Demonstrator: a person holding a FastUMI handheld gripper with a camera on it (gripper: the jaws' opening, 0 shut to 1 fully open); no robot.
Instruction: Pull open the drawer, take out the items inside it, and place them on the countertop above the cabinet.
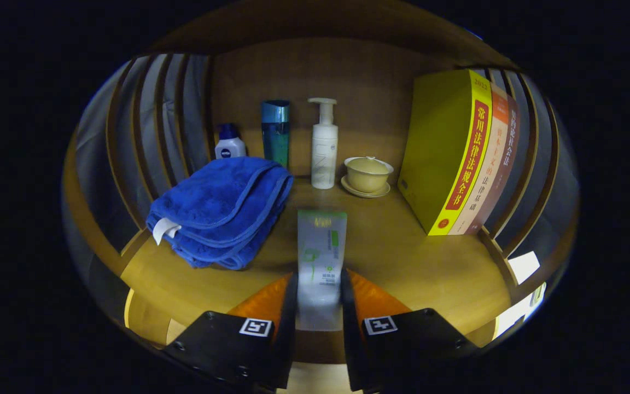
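A pale, translucent tube (321, 257) with green print was clamped between the two fingers of the tool (319, 306), both pressing on its sides near its lower end. It pointed straight ahead along the fingers, its flat green-edged end farthest from them. It was held over the wooden table (413, 268), just beside a folded blue towel (222, 210) lying on that surface.

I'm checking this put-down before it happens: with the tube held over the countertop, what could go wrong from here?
1. The hand-held gripper pinches the tube near one end, so most of it sticks out ahead and could tilt or slip on release.
2. The folded blue towel lies close beside the tube; a drift that way may land it on the cloth.
3. Pushing further in risks knocking the white pump bottle or lidded cup.
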